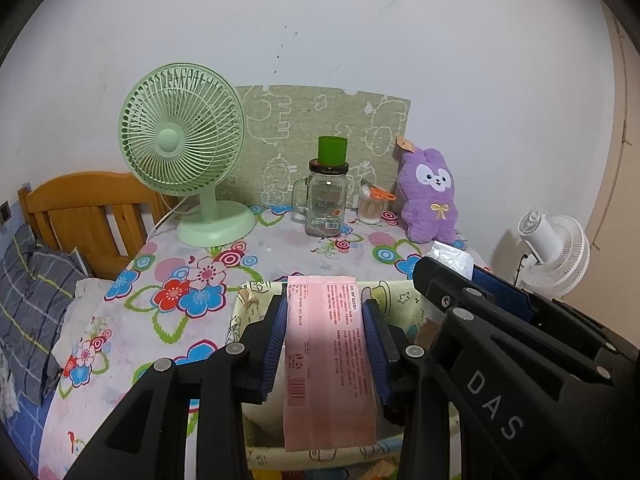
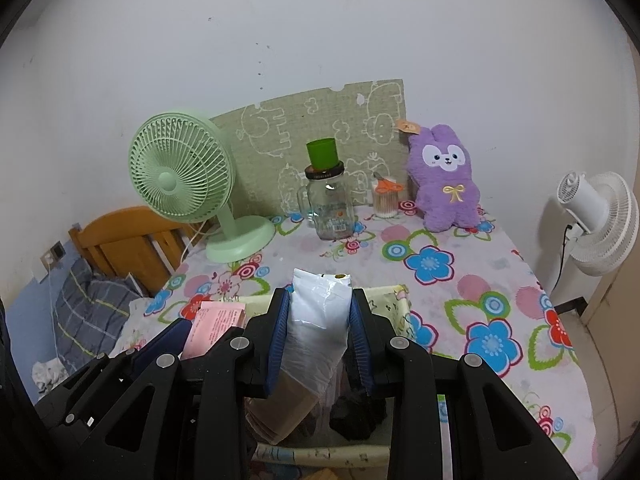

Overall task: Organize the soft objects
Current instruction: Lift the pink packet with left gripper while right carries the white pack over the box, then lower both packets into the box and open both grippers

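Observation:
My left gripper (image 1: 325, 312) is shut on a pink soft pack (image 1: 330, 360) with printed text and holds it upright over a pale yellow cartoon-print fabric basket (image 1: 404, 300). My right gripper (image 2: 320, 312) is shut on a white plastic-wrapped pack (image 2: 318, 320) with a tan lower part, over the same basket (image 2: 394, 300). The pink pack (image 2: 214, 326) and left gripper show at the lower left of the right wrist view. The right gripper's arm (image 1: 520, 344) crosses the left wrist view. A purple plush bunny (image 1: 432, 196) sits at the table's far right.
On the floral tablecloth (image 1: 280, 252) stand a green desk fan (image 1: 182, 152), a glass jar mug with a green cup on top (image 1: 326, 200), and a cotton swab cup (image 1: 370, 206). A white fan (image 2: 596, 220) stands right of the table. A bed with wooden headboard (image 1: 88, 216) lies left.

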`<state>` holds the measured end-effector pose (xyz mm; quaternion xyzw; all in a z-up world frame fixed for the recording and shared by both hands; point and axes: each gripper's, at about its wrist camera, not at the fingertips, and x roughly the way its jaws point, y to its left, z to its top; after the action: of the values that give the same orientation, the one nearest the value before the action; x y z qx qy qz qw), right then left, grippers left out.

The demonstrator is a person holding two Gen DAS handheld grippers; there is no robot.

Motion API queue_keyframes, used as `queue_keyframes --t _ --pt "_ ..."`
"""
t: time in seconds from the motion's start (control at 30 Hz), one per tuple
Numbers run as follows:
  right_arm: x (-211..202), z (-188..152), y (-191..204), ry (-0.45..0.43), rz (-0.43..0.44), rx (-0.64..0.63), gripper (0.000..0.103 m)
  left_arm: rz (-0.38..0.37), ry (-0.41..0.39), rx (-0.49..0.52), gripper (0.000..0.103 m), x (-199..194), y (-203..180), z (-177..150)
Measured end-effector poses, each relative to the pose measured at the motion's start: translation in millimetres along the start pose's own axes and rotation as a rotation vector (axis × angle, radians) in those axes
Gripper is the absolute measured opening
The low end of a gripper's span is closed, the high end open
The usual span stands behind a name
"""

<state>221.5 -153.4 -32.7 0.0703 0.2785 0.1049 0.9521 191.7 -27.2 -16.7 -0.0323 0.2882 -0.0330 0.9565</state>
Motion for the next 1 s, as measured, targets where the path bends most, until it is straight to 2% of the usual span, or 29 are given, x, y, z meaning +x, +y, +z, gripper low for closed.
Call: queue_keyframes --t 0.3,0.63,0.8,1.0 --pt "24.1 8.1 -5.8 0.011 0.020 0.009 0.034 0.012 0.012 0.005 0.039 20.1 0.5 7.3" --pt "52.9 3.1 -15.1 0.062 0.030 0.018 0.034 0.011 0.067 0.012 0.041 48.3 0.7 1.8" --pt "61.0 -1.1 -14.9 0.074 0.033 0.010 0.034 0.032 0.093 0.007 0.061 56.4 3.9 -1.3" --pt "68.1 -5.2 -11.1 0.091 0.043 -0.003 0.034 0.047 0.113 0.003 0.071 61.5 8.4 -6.0"
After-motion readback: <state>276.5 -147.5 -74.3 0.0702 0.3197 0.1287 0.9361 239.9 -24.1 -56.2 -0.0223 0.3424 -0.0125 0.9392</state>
